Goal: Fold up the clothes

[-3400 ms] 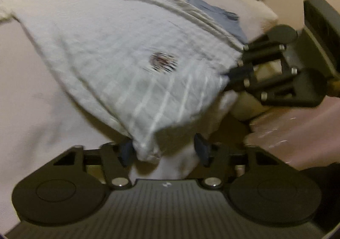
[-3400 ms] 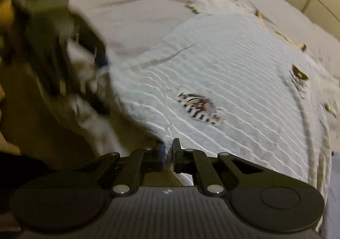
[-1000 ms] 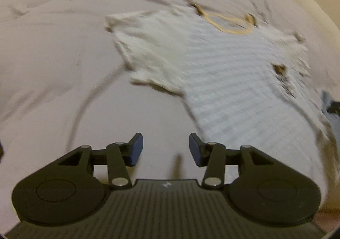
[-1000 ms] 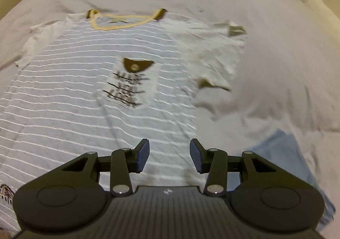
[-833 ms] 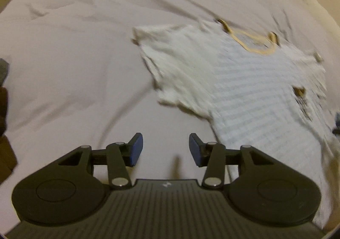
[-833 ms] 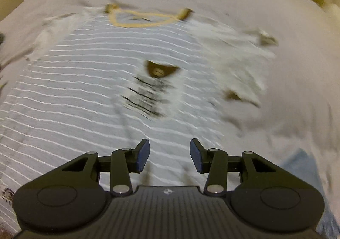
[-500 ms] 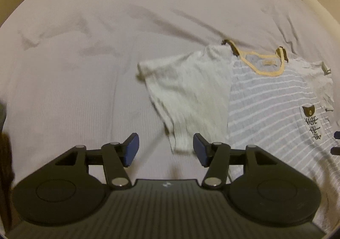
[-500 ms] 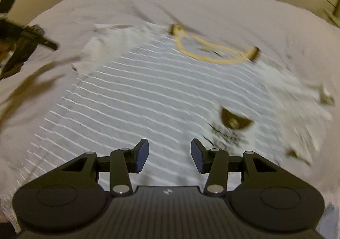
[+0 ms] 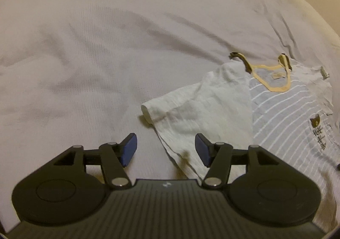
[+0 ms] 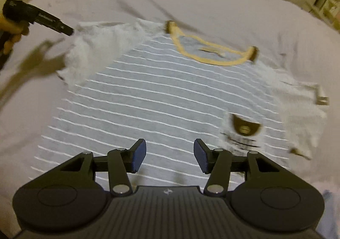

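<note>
Your shirt lies flat on the bed, collar pointing away from you, while your left claw and right claw, just opening, hover over it gaping, gripping nothing.

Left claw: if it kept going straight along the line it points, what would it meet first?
Most likely the white short sleeve of the grey striped T-shirt, whose lower edge lies just ahead between the open left claw fingers, spread on the pale bedsheet. Depth is hard to judge; nothing else is in between.
</note>
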Demonstrator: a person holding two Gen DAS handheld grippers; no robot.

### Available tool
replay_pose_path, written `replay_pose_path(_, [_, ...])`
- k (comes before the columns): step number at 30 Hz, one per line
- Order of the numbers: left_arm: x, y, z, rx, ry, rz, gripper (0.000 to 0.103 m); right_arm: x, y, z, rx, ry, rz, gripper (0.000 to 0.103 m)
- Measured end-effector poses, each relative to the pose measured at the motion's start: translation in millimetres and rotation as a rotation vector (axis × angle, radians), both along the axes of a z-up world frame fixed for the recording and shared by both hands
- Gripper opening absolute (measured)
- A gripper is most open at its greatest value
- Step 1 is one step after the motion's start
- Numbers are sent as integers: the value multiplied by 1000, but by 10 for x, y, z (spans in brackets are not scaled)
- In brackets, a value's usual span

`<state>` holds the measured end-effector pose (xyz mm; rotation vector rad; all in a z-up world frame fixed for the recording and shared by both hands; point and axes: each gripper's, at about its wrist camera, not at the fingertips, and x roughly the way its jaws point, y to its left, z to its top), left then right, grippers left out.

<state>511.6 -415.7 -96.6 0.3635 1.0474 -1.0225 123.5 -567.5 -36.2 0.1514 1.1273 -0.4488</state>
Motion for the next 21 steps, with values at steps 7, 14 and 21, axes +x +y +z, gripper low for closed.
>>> replay_pose_path(7, [-107, -114, 25, 52, -61, 44, 41, -436, -1071, 169, -141, 47, -151, 52])
replay_pose_path(14, [-566, -43, 298, 88, -138, 128, 44, -629, -2404, -34, -240, 27, -247, 53])
replay_pose_path(21, [-1113, -128, 317, 128, -122, 162, 45, -462, -3198, -524, -325, 103, -115, 49])
